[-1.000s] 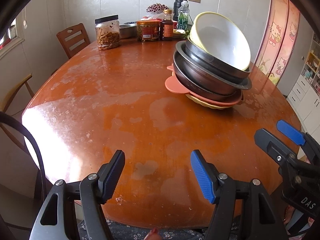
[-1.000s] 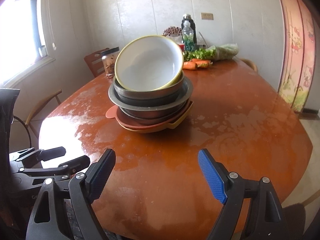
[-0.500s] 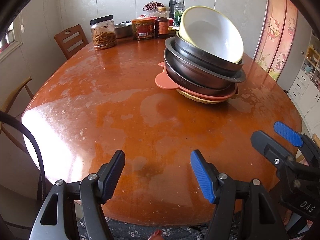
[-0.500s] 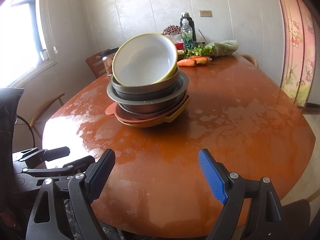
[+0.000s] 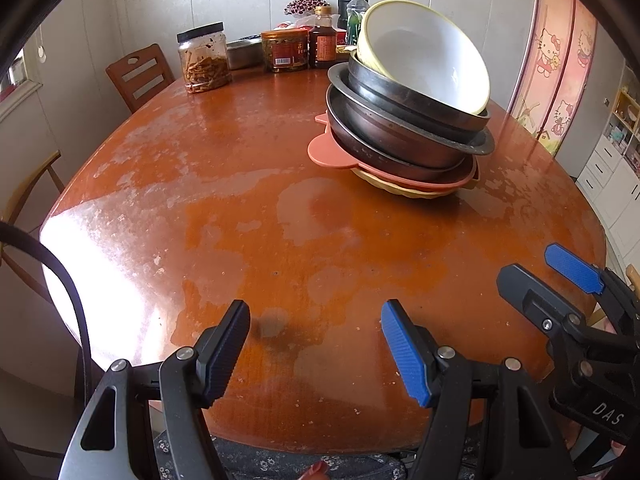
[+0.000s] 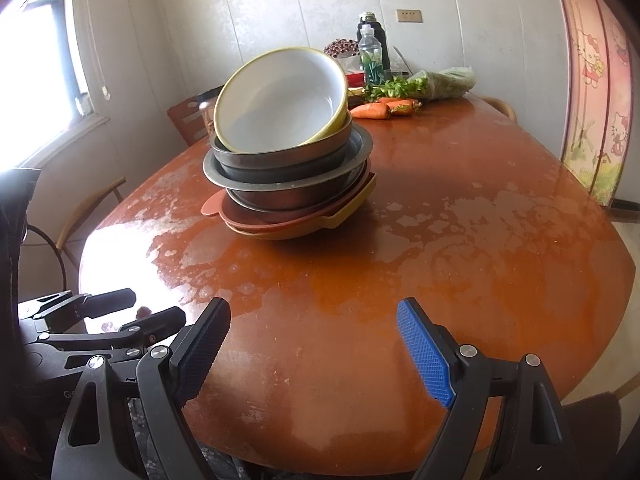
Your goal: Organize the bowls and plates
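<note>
We see the left gripper [image 5: 314, 330] with jaws spread and empty at the worktop's [image 5: 240, 208] near edge. The right gripper [image 6: 314, 330] beside it likewise. The tilted stack of bowls and plates [image 6: 288, 160] sits mid-worktop, well apart from both.

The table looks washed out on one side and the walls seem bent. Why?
Left wrist view: window light glares white off the table at its left edge. Right wrist view: same glare on the left; the fisheye lens bends the walls and darkens the corners.
</note>
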Available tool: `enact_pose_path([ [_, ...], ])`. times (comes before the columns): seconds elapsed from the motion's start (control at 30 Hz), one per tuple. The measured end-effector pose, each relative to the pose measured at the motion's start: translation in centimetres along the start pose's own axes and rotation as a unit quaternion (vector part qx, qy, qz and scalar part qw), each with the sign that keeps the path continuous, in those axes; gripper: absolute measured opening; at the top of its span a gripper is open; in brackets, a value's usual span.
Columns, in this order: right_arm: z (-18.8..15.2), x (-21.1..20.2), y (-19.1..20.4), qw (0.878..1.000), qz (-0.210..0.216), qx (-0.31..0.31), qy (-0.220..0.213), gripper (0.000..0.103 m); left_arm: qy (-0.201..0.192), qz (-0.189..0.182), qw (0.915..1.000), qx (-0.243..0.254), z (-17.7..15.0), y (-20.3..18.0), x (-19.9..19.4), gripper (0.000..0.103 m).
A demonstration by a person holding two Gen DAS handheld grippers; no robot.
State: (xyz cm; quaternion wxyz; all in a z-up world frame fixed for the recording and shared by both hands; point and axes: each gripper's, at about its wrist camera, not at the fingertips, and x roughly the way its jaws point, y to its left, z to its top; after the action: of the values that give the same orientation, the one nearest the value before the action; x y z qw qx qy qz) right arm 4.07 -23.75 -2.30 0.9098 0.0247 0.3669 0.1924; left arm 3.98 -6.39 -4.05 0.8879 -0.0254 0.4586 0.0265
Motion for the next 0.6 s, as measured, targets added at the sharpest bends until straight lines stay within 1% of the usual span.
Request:
enact_pose_path([
  [0.6,0.01,0.01,0.31,1.000,-0.006,-0.008,-0.002,0.087,0.001,-0.001,1.0000,0.000,-0.13,0.09,0.09,0.068],
])
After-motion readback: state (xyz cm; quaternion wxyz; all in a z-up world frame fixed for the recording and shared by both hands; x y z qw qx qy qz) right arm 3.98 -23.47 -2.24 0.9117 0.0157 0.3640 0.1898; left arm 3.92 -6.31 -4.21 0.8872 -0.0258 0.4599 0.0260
